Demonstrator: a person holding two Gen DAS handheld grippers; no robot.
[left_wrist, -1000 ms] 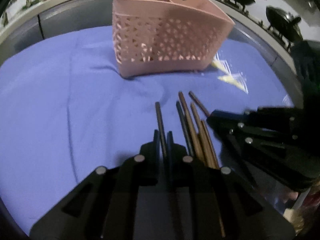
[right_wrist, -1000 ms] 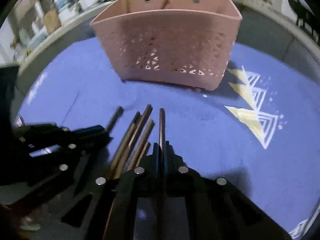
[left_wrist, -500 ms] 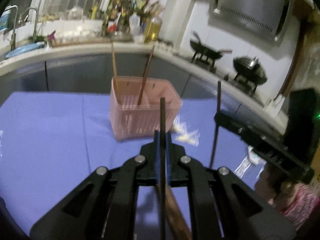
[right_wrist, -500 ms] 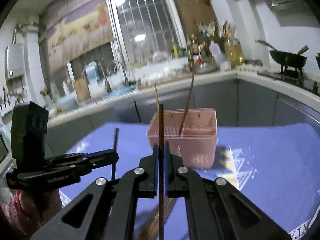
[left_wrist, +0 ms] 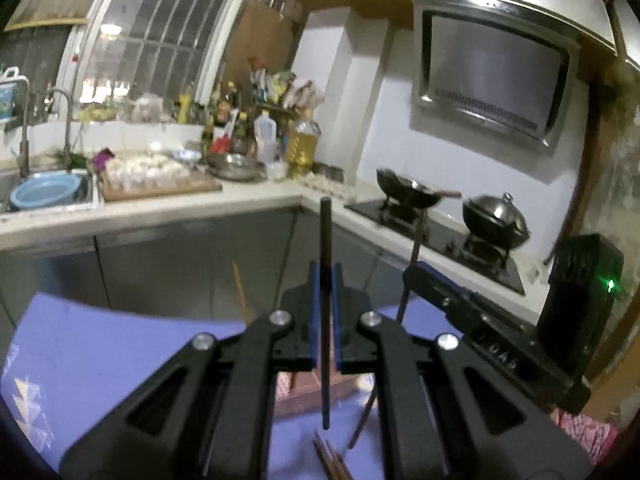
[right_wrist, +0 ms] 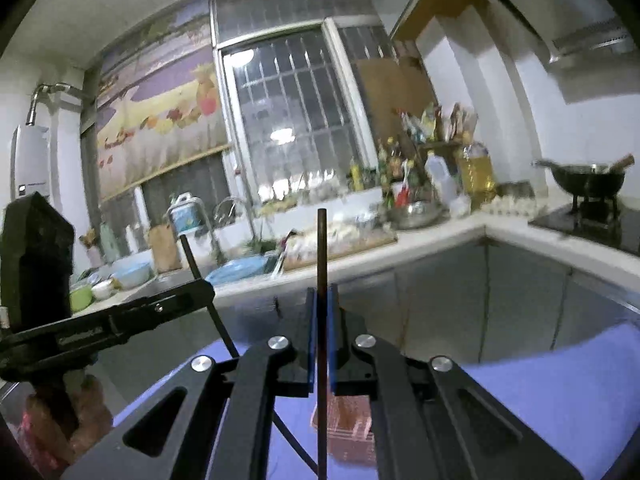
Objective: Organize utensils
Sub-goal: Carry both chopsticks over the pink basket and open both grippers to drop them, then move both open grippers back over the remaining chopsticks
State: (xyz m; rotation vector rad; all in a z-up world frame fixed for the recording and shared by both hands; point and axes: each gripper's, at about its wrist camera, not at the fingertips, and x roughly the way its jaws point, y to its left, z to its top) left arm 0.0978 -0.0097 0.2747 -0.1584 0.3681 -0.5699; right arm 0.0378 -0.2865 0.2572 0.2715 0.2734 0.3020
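Observation:
My left gripper (left_wrist: 325, 276) is shut on a dark chopstick (left_wrist: 326, 232) that stands upright between its pads, high above the blue cloth (left_wrist: 100, 344). My right gripper (right_wrist: 322, 294) is shut on a brown chopstick (right_wrist: 321, 248), also upright. Each gripper shows in the other's view: the right gripper (left_wrist: 416, 276) at the right and the left gripper (right_wrist: 200, 292) at the left, each with its stick. The pink basket (left_wrist: 300, 396) (right_wrist: 348, 428) lies low, half hidden behind the fingers, with a chopstick (left_wrist: 240, 292) poking up from it. Several loose chopsticks (left_wrist: 332, 460) rest on the cloth below.
Behind the table runs a kitchen counter (left_wrist: 160, 208) with a sink, a blue basin (left_wrist: 44, 194) and bottles. Two woks (left_wrist: 412, 194) sit on the stove at the right under a range hood (left_wrist: 492, 92). A person's hand (right_wrist: 60, 420) holds the left gripper.
Both grippers have risen from the cloth, each carrying one chopstick, and tilted from pointing down to nearly level. The basket has dropped from the top of each view to the bottom.

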